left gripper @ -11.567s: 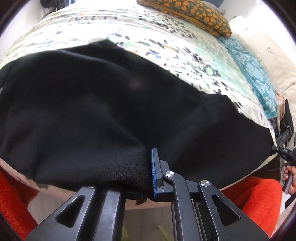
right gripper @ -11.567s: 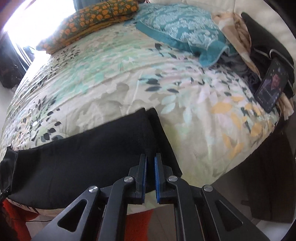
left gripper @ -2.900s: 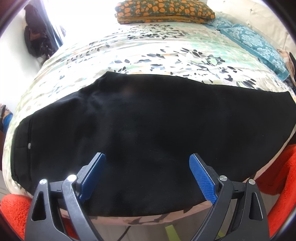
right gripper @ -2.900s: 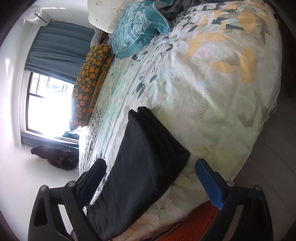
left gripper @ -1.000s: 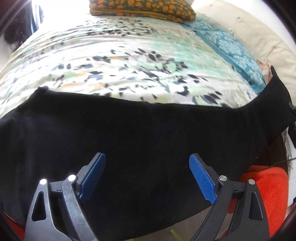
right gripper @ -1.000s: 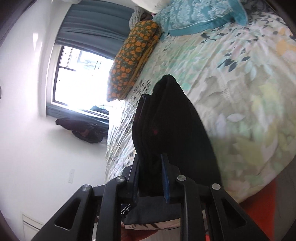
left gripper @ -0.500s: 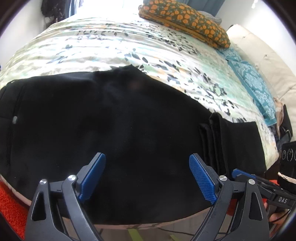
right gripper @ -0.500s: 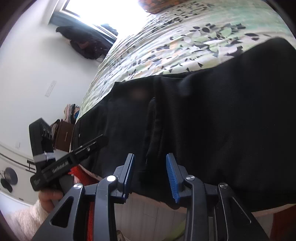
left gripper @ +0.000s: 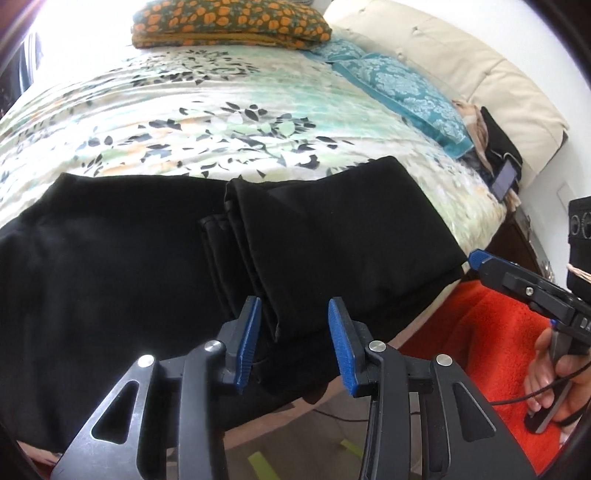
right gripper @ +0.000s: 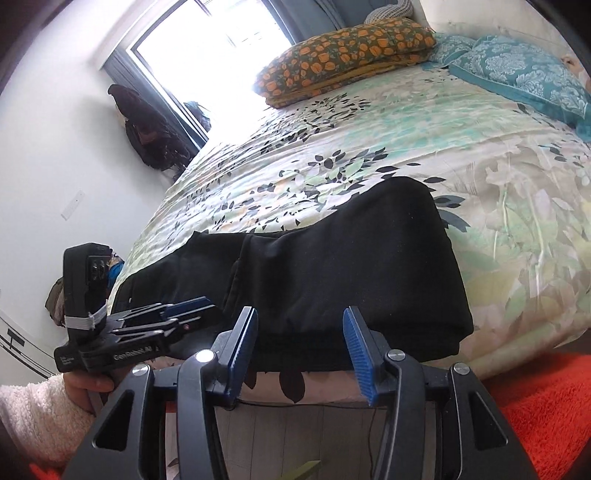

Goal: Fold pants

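Note:
Black pants (left gripper: 122,254) lie along the near edge of a floral bedspread (left gripper: 207,99), with the leg end folded back over the middle (left gripper: 332,229). My left gripper (left gripper: 293,341) is partly open, its jaws either side of the cuff edge of the folded layer at the bed's edge. My right gripper (right gripper: 299,356) is open just in front of the folded pants (right gripper: 351,266), holding nothing. The left gripper also shows in the right wrist view (right gripper: 173,312), and the right gripper's tip shows in the left wrist view (left gripper: 480,258).
An orange-flowered pillow (left gripper: 229,22) and a teal pillow (left gripper: 399,92) lie at the head of the bed. Clothes and a phone (left gripper: 506,177) sit at the far right edge. An orange-red rug (left gripper: 480,339) covers the floor beside the bed.
The right gripper carried the leg end over onto the middle of the pants, let go and drew back. The left gripper's jaws have narrowed around the folded edge.

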